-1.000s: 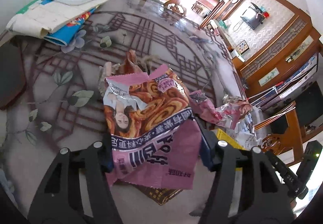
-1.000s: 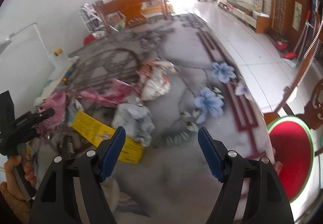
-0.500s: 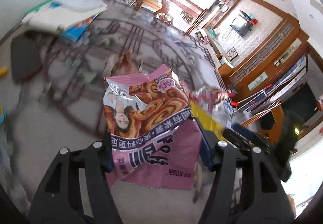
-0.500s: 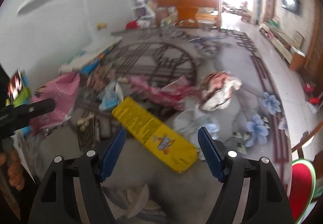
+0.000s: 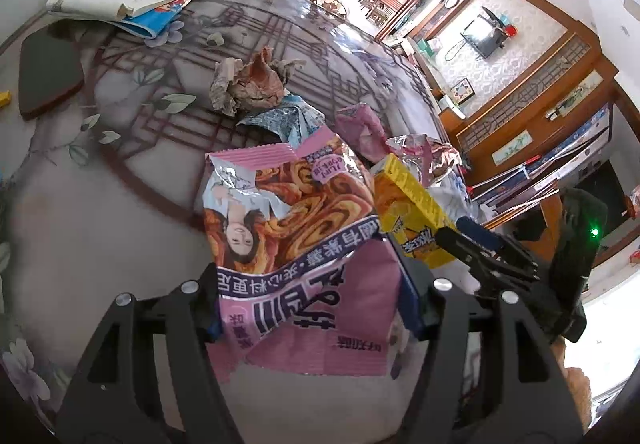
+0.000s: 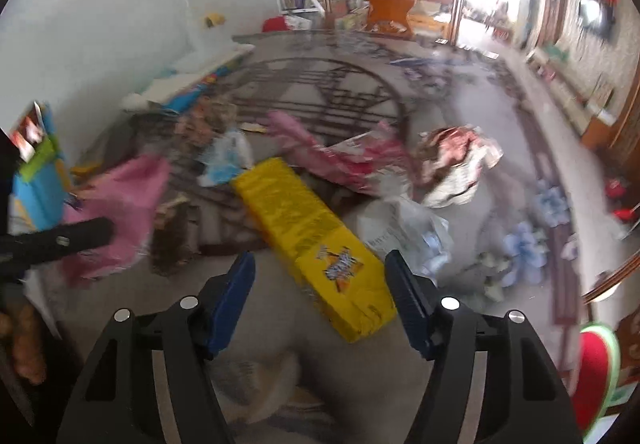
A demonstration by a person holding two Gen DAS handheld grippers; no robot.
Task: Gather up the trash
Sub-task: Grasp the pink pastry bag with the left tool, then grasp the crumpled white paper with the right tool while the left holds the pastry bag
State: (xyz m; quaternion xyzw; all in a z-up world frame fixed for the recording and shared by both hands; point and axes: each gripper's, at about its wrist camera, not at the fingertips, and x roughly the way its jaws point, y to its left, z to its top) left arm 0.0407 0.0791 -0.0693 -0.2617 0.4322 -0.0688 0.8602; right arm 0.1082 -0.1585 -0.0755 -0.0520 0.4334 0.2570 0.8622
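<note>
While your left gripper [image 5: 310, 308] holds the pink snack bag [image 5: 296, 244], your right gripper's [image 6: 320, 292] empty jaws are closing; next, drop them around the yellow box [image 6: 312, 240].

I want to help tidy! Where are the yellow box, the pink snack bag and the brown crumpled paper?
yellow box [image 6: 312, 240], right wrist view, middle of its top face.
pink snack bag [image 5: 296, 244], left wrist view, printed front.
brown crumpled paper [image 5: 256, 83], left wrist view, centre of wad.

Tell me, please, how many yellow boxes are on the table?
1: the yellow box lies flat on the table, in front of the closing right gripper, right of the pink bag. Others may hide under wrappers.
</note>
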